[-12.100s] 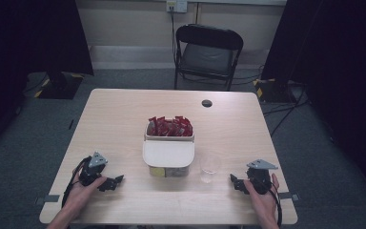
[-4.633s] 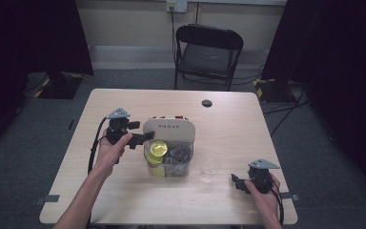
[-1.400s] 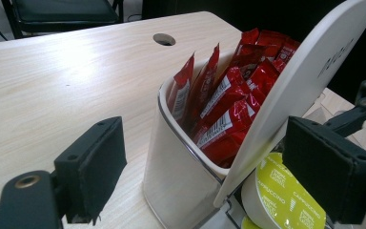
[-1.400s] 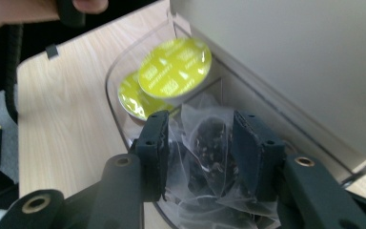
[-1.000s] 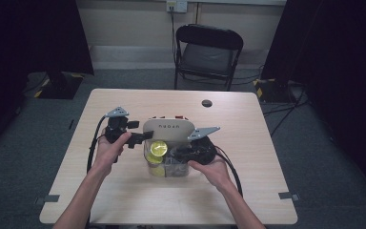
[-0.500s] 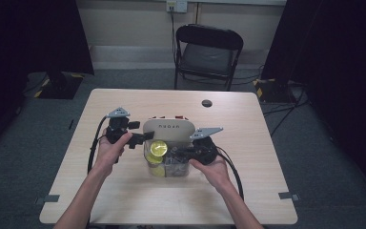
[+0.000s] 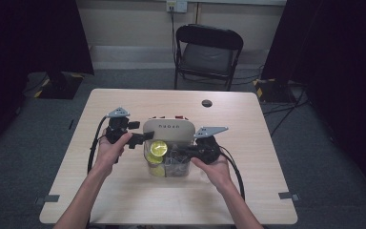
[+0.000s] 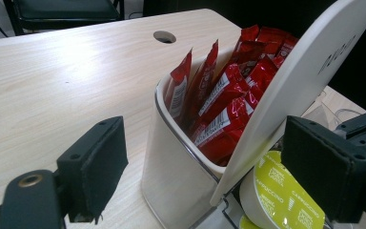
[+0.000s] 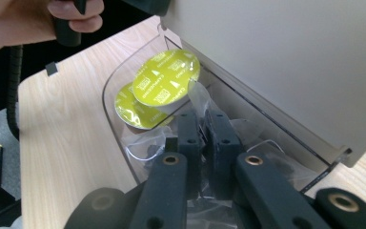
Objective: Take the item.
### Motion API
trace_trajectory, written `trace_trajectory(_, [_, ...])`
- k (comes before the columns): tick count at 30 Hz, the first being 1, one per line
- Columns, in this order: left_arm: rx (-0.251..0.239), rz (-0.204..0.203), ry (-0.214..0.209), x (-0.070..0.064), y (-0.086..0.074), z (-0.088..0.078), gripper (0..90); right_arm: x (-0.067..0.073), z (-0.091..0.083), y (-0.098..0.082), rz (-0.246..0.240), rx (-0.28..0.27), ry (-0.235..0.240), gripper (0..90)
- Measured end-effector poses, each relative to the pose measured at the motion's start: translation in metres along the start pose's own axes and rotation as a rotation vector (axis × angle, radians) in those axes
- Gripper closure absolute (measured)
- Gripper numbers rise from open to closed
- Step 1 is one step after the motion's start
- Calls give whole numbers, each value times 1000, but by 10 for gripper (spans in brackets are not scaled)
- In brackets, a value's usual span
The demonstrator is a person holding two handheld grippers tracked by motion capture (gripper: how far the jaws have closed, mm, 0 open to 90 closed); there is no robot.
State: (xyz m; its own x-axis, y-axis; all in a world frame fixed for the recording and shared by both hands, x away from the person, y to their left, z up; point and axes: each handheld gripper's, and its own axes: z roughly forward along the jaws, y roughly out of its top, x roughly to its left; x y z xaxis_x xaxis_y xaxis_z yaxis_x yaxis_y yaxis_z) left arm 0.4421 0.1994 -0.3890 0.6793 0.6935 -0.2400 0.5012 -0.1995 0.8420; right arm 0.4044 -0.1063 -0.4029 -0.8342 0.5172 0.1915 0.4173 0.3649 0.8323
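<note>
A white two-part container is shown near the middle of the bench, its white lid raised and tilted. The left hand-held gripper is placed at the lid's left edge; its jaws are seen wide apart on either side of the lid and the container wall, and whether the pads press on the lid cannot be told. Red sachets are packed upright in the rear compartment. In the clear front compartment, two yellow-green capsules are leaned against the left wall. The right hand-held gripper is reached into this compartment, its jaws having just been closing, and is pinched on a clear plastic packet. The capsules lie just beyond the jaws, the lid overhanging them. A round hole is seen near the bench's far edge.
</note>
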Motion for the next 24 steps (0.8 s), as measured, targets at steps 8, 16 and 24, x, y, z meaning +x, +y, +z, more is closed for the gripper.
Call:
trace_trajectory(8, [1,-5,1,0,0,0,154,2,-5,2,1,-13,4,863])
trace_trajectory(16, [-4,-9,-5,0,-1,0,154,4,-10,4,13,-36,20,865])
trace_trajectory(24, [4,-6,-3,1,-1,0,153,7,-18,8,2,-55,19,866])
